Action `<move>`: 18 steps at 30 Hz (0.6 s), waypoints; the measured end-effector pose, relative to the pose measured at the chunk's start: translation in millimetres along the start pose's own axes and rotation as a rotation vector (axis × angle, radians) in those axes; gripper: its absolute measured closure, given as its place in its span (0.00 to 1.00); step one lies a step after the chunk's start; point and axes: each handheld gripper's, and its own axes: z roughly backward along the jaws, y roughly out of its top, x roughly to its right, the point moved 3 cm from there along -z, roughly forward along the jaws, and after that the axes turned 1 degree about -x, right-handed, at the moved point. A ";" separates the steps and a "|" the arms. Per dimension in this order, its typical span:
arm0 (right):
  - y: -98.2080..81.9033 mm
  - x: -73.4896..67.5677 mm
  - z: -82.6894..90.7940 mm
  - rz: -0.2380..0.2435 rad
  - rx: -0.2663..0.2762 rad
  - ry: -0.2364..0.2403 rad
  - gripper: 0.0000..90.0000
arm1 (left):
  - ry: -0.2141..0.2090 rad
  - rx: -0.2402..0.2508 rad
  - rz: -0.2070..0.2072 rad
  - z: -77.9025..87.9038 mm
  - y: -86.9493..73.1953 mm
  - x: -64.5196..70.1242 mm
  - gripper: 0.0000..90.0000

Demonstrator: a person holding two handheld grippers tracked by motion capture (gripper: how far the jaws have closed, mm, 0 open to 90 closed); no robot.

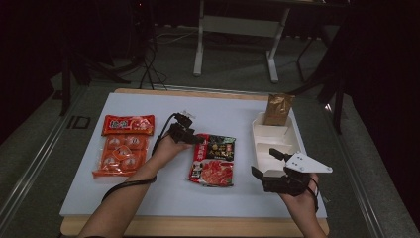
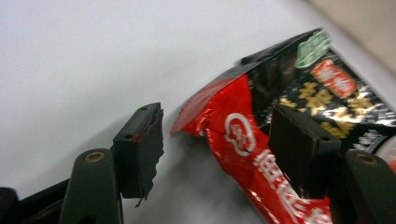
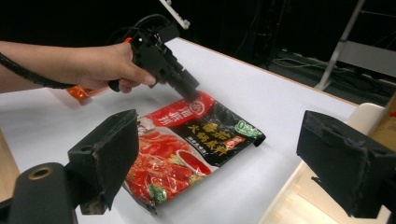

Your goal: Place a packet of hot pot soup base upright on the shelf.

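A red and black food packet (image 1: 214, 159) lies flat in the middle of the white board (image 1: 163, 198). My left gripper (image 1: 197, 140) comes down at the packet's upper left corner. In the left gripper view the left gripper (image 2: 217, 116) is open, with the red corner of the packet (image 2: 233, 135) between the jaws and the pads not pressing on it. My right gripper (image 1: 265, 163) hovers open to the right of the packet, with nothing between its fingers. The right gripper view looks past its wide-open jaws at the packet (image 3: 187, 149) and at the left gripper (image 3: 189, 91) touching the packet's far corner.
An orange-red packet of round snacks (image 1: 124, 146) lies at the board's left. A white compartment tray (image 1: 270, 144) stands at the right, with a brown pouch (image 1: 278, 109) leaning at its far end. The tray's rim (image 3: 299, 196) lies close under my right gripper.
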 end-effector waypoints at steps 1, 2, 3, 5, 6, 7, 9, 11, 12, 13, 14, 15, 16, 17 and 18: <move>-0.3 0.7 0.2 -0.002 -0.003 -0.002 0.14 | -0.009 -0.007 0.000 -2.6 -0.6 -0.1 0.39; -0.8 1.5 0.3 -0.004 -0.007 -0.005 0.14 | -0.009 -0.018 -0.001 -5.0 -1.3 -0.2 0.40; -1.3 2.3 0.4 -0.005 -0.006 -0.007 0.14 | -0.009 -0.018 0.000 -7.1 -2.0 0.3 0.40; -2.4 2.9 0.4 -0.011 -0.010 -0.005 0.14 | -0.007 -0.038 -0.015 -11.8 -3.5 0.9 0.41; -2.9 3.4 0.2 -0.007 -0.011 -0.009 0.14 | -0.011 -0.037 -0.014 -12.9 -3.7 1.1 0.42; -3.2 3.4 0.1 -0.009 -0.013 -0.009 0.14 | -0.016 -0.036 -0.012 -14.4 -3.5 1.3 0.43; -3.2 3.4 -0.3 -0.011 -0.012 -0.008 0.14 | -0.017 -0.035 -0.008 -16.7 -3.0 1.0 0.45; -3.1 3.2 -0.9 -0.009 -0.013 -0.007 0.15 | -0.021 -0.039 -0.001 -18.6 -2.4 2.0 0.50; -3.2 3.1 -1.2 -0.008 -0.015 -0.008 0.15 | -0.023 -0.044 -0.004 -18.9 -2.2 2.9 0.52; -3.5 3.0 -1.5 -0.009 -0.020 -0.009 0.15 | -0.024 -0.049 -0.006 -19.0 -1.9 3.4 0.54; -3.6 3.2 -1.8 -0.010 -0.020 -0.008 0.15 | -0.033 -0.055 0.004 -19.0 -1.7 4.4 0.57; -3.6 3.4 -2.0 -0.008 -0.021 -0.011 0.15 | -0.047 -0.064 0.010 -19.0 -1.7 5.5 0.63; -3.6 3.6 -2.1 -0.008 -0.024 -0.012 0.15 | -0.044 -0.072 0.016 -19.4 -1.5 6.9 0.69; -3.6 3.8 -2.2 -0.009 -0.023 -0.013 0.15 | -0.040 -0.082 0.022 -19.4 -0.7 8.0 0.71; -3.5 4.0 -2.3 -0.009 -0.022 -0.014 0.15 | -0.033 -0.089 0.027 -19.3 -0.1 8.6 0.76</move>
